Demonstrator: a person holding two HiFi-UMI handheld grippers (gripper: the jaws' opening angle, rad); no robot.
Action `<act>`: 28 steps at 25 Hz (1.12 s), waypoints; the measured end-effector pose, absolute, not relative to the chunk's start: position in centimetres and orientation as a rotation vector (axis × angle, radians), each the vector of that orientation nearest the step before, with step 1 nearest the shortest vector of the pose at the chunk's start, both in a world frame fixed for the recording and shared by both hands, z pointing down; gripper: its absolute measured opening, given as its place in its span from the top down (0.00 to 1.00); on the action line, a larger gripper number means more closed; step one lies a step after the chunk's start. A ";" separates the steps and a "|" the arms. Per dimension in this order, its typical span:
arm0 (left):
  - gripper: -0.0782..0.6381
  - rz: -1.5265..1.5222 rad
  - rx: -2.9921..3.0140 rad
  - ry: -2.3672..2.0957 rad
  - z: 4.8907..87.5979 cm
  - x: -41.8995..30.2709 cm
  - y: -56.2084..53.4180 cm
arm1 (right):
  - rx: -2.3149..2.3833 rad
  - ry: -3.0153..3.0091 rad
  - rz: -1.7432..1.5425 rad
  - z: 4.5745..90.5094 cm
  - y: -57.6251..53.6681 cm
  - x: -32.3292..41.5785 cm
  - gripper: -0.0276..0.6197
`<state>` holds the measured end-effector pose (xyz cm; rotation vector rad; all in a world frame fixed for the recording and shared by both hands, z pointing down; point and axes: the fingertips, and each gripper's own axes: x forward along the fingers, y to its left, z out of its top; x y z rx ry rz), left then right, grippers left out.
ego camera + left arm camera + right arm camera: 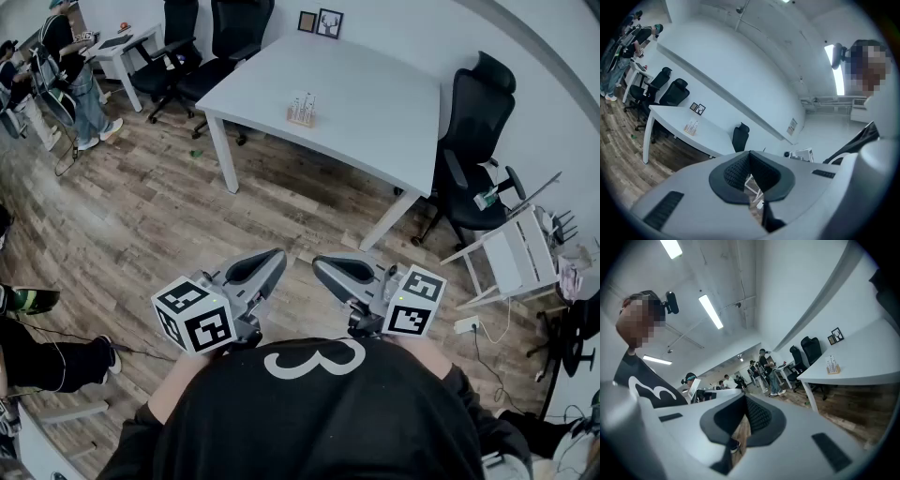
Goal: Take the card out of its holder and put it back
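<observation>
Person is standing back from a white table (375, 103), holding L gripper (268, 262) and R gripper (326, 270) low by the body, both w/ jaws pressed together, pinching nothing. Card (303, 101) is sitting upright in its holder (300, 118) on the table, at 12 o'clock from both grippers, well apart. Neither gripper looks clearly nearer; card's long axis is too small to tell.

A white table (375, 103) fills the upper middle of the head view, on a wood floor (141, 206). Black chairs (234, 28) stand at its far end, another (478, 141) to its right. Two frames (329, 22) sit by the wall (contents unclear). A person (70, 56) stands upper left; a white rack (516, 253) stands at right.
</observation>
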<state>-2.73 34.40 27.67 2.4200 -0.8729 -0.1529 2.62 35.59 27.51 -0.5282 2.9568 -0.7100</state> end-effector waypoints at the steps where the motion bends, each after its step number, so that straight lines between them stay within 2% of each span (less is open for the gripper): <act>1: 0.87 -0.151 2.424 -0.870 27.6 -2.9 34.4 | -0.531 2.958 -0.705 27.4 35.5 2.4 0.95; 17: 0.87 -0.156 2.398 -0.804 29.5 -6.9 34.0 | -0.628 2.918 -0.776 29.2 35.9 -1.0 0.94; 28: 0.87 -0.120 2.320 -0.854 31.3 -6.9 29.0 | -0.502 2.863 -0.879 30.9 29.9 -0.9 0.94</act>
